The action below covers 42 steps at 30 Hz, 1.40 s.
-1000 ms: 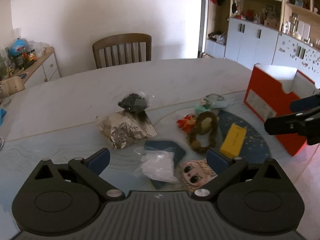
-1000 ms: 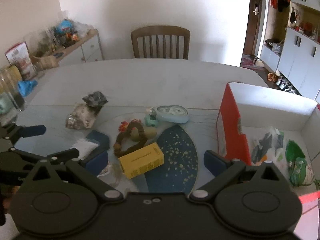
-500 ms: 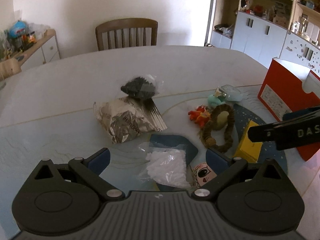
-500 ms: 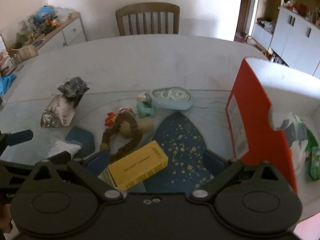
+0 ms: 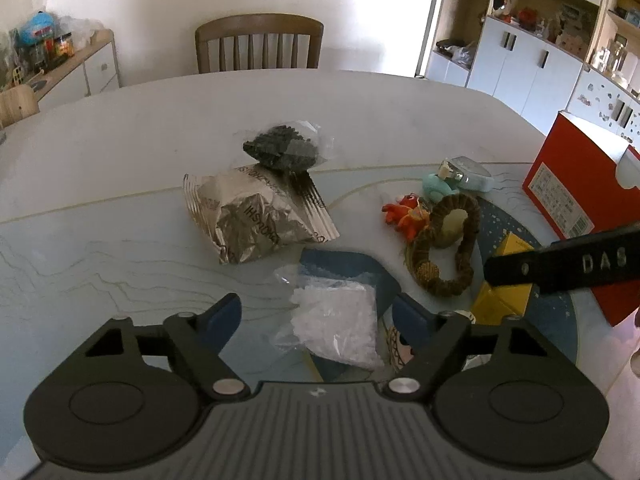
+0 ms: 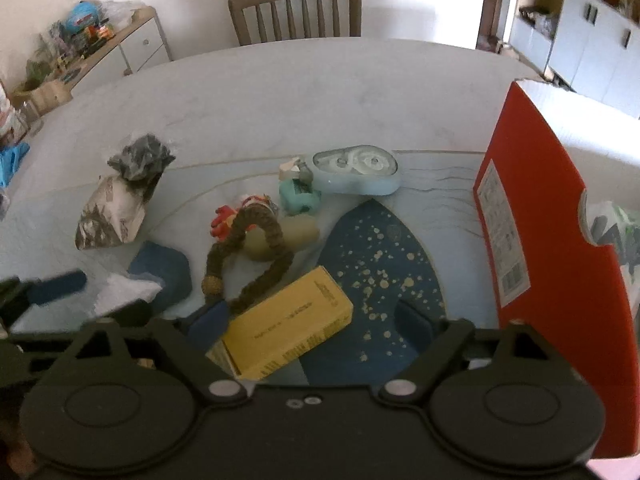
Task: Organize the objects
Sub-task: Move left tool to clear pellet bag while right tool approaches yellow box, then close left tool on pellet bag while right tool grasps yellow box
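The clear bag of white pieces (image 5: 336, 328) lies between the closing fingers of the left gripper (image 5: 316, 316), near the table's (image 5: 160, 128) front edge; pads not yet touching. The yellow box (image 6: 288, 328) sits likewise inside the closing right gripper (image 6: 320, 320), beside the red box (image 6: 560, 280). Advisable: centre each item, grip the bag's bulk.

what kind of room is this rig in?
Likely a home dining room: a large pale table with a wooden chair behind it, white cabinets with cluttered shelves, and a sideboard piled with household bits.
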{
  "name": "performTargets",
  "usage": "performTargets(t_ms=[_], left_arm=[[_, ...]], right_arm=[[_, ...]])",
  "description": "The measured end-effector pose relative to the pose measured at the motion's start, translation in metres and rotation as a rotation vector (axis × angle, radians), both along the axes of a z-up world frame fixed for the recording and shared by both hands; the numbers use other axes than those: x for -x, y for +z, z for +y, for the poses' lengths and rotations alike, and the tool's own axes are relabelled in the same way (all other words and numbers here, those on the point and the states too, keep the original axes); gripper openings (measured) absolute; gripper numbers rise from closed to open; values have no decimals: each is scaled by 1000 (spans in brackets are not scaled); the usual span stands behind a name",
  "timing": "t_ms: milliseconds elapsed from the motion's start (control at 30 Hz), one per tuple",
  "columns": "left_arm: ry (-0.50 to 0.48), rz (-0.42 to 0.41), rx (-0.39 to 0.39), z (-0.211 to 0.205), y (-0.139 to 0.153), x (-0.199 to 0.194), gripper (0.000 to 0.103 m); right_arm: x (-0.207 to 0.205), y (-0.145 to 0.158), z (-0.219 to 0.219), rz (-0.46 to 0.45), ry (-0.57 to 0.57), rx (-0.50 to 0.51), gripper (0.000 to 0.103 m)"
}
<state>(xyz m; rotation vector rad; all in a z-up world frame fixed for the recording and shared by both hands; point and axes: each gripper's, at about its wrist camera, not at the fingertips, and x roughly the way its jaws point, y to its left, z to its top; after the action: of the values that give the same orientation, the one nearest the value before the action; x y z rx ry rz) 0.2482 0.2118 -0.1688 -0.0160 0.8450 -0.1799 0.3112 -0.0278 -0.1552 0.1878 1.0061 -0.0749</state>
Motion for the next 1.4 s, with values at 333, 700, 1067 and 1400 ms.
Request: performTargets(t_ms=[333,700,1067,1400], left_arm=[[7,23,-5,0,-3,-2,69],[-6,25,-10,-2,-3,-1,47],[18,36,-20,1,10,10,35],[37,21,30,-8,47,33,35]], right_arm=[[1,-20,-1,74,4,-3,86],[8,-18,5,47,88,57,44],[22,2,1,-6,113,16,28],[59,39,-15,-64,94,-29,28]])
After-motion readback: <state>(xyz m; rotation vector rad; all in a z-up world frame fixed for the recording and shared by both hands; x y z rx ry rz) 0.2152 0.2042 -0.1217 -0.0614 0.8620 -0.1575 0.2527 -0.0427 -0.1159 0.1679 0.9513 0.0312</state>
